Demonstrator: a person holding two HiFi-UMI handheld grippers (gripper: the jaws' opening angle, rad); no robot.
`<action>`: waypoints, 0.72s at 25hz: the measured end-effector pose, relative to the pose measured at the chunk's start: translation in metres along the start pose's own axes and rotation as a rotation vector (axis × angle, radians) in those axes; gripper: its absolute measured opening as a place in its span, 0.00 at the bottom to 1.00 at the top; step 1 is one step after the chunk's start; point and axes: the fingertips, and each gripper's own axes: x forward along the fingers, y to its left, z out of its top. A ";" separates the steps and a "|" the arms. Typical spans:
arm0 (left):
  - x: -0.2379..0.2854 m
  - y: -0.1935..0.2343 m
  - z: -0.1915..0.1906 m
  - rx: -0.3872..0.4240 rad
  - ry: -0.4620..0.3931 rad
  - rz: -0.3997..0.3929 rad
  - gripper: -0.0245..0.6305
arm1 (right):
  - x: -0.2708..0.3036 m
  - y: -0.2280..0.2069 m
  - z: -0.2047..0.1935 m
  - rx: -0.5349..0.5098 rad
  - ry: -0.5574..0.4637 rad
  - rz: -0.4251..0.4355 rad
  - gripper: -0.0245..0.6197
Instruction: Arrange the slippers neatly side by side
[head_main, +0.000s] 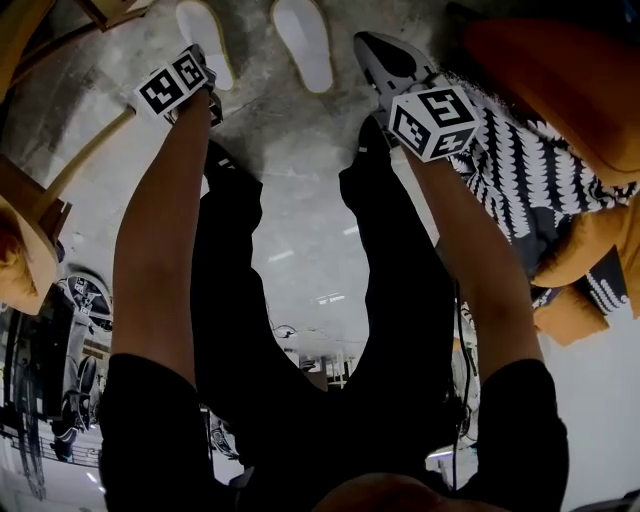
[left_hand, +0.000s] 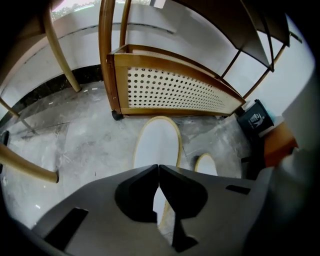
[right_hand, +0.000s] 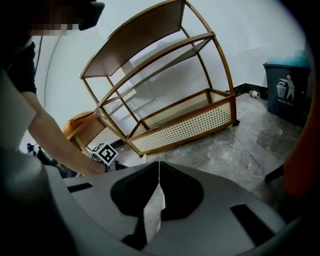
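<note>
The grey left gripper (left_hand: 159, 169), with a black-and-white marker cube on it, points steeply down. Its two jaws are pressed together at the tips. The grey right gripper (right_hand: 159, 167) tilts down less, and its jaws are together too. The bare left arm (head_main: 155, 230) and bare right arm (head_main: 475, 250) reach forward, well apart.

The right gripper (right_hand: 159, 167) has its fingers closed tip to tip with nothing gripped. Grey marbled floor (right_hand: 225, 150) shows through the slit below the tips. Straight beyond the fingertips stands a wooden shelf rack (right_hand: 185, 127) with a perforated panel round its base. Left of the fingers, a person's forearm (right_hand: 55, 137) reaches down to a marker cube (right_hand: 104, 153). Well to the right of the fingers stands a dark trash bin (right_hand: 286, 92), and nearer on that side an orange surface (right_hand: 305, 160) fills the edge.
</note>
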 end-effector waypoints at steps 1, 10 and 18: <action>-0.004 -0.006 -0.004 -0.013 -0.002 -0.003 0.07 | -0.005 0.002 0.002 0.004 -0.003 0.000 0.09; -0.014 -0.049 -0.057 -0.136 0.010 -0.021 0.07 | -0.038 0.013 0.009 0.008 0.014 0.033 0.09; 0.012 -0.073 -0.093 -0.186 0.020 -0.056 0.07 | -0.038 -0.011 0.004 0.000 0.019 0.027 0.09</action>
